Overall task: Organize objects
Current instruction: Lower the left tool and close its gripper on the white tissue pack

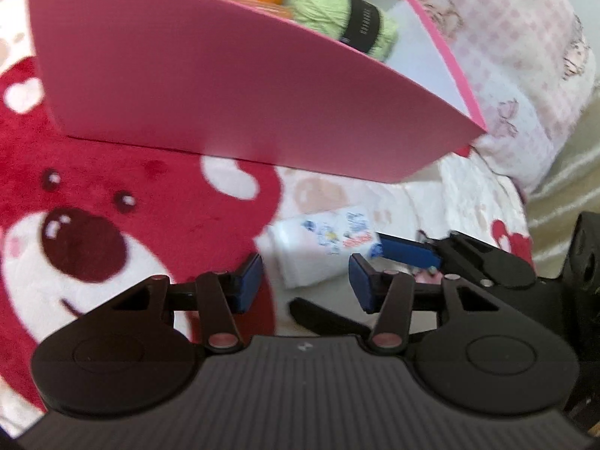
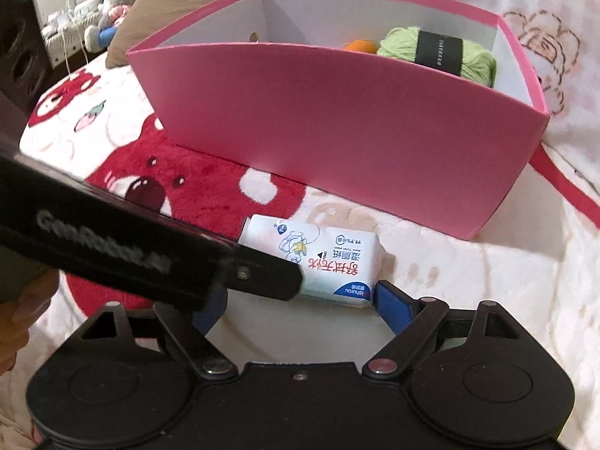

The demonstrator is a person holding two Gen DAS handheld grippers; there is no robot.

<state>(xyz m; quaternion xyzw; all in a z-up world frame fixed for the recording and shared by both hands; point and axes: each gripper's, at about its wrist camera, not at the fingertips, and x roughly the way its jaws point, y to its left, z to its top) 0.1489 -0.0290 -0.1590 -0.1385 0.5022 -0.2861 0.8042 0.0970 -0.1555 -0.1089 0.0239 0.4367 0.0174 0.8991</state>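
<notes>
Currently the tissue pack [image 2: 315,260] lies on the blanket [image 2: 468,281] before the pink box [image 2: 337,123], between the right gripper's [image 2: 300,305] wide, unclosed fingers. Left gripper [image 1: 305,281], part-open and empty, crowds alongside; collision may knock the pack aside.

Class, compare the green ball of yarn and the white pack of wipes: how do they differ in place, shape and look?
Place: the green yarn lies inside the pink box; the pack of wipes lies outside it on the bear blanket, in front of the box.
Shape: the yarn is a rounded skein; the pack is a flat block.
Look: the yarn is plain green with a black band; the pack is white with printed pictures and text.
Shared: both look soft.
</notes>
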